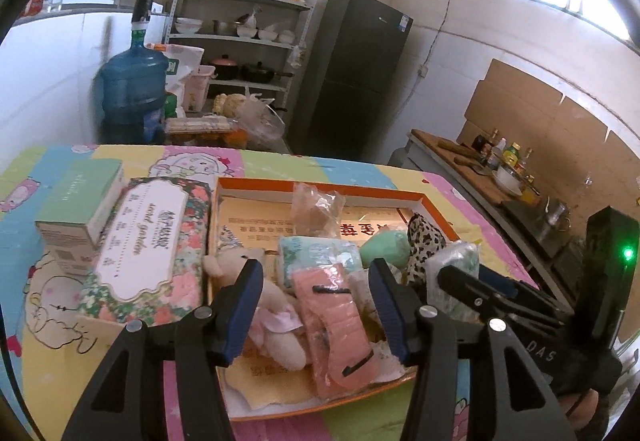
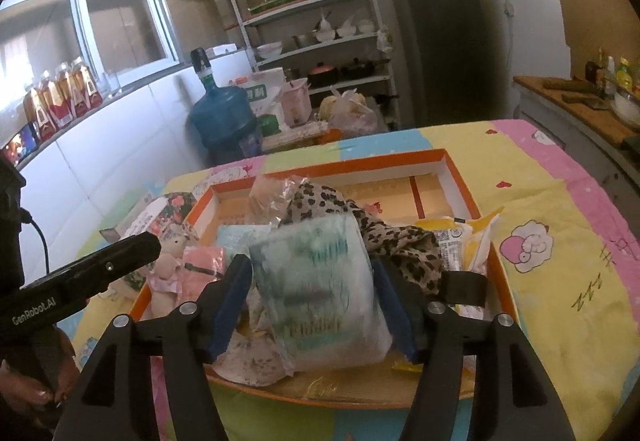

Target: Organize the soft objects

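Observation:
An orange-rimmed tray (image 1: 320,185) (image 2: 460,177) on the cartoon-print tablecloth holds the soft things. In it lie a small teddy bear (image 1: 276,305) (image 2: 168,265), a pink packet (image 1: 340,321) (image 2: 204,265), a teal tissue pack (image 1: 316,253), a green soft lump (image 1: 386,247), a leopard-print cloth (image 1: 426,237) (image 2: 360,217) and a crumpled clear bag (image 1: 316,209). My left gripper (image 1: 316,269) hangs open over the bear and pink packet, gripping nothing. My right gripper (image 2: 310,263) stands open around a blurred white-and-teal tissue pack (image 2: 320,281), which rests on the pile between its fingers.
Left of the tray stand a floral tissue box (image 1: 148,241) and a pale green carton (image 1: 80,197). A yellow packet (image 2: 468,237) lies at the tray's right side. Behind the table are a water jug (image 1: 132,89), shelves (image 1: 248,41) and a dark fridge (image 1: 356,73).

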`<state>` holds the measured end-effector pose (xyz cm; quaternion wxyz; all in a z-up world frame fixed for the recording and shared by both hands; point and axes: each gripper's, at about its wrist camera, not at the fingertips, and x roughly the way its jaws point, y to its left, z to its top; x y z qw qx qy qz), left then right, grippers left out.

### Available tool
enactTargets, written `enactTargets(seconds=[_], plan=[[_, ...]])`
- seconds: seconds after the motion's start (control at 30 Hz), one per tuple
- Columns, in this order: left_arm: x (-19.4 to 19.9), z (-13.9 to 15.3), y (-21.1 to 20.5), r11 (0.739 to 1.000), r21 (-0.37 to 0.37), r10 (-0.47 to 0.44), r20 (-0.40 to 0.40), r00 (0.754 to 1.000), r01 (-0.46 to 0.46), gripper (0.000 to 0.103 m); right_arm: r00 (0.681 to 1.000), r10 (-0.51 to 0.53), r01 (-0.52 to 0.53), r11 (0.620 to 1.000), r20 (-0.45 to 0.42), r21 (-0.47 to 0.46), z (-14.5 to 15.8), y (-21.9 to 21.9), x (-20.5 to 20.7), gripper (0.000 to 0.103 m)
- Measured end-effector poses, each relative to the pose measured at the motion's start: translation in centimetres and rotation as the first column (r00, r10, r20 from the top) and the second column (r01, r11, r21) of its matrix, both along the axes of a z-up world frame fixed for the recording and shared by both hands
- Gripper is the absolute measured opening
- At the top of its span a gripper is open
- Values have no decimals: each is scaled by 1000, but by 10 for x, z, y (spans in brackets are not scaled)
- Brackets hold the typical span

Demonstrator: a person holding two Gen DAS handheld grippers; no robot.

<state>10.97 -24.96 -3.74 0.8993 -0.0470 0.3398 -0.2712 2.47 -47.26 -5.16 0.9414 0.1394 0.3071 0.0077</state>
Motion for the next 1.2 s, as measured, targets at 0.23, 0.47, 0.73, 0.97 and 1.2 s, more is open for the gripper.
enactTargets(seconds=[0.23,0.47,0.73,0.97,1.2], plan=[[-13,7,12,1000,14,22,30,999,-22,55,1000,-8,8,1000,23,-12,10,8,-10,66],[-26,14,30,998,14,52,58,997,-53,55,999,-8,9,1000,42,-19,18,19,-18,66],[-43,25,50,994,22,100,110,989,-103,55,997,1,1,999,76,-33,29,36,-29,66],[-70,37,74,973,57,205,244,948,-226,55,992,-5,15,997,129,-76,42,63,-46,66],[-87,41,102,968,59,221,255,941,-243,55,978,-12,45,987,209,-154,55,105,-67,66]])
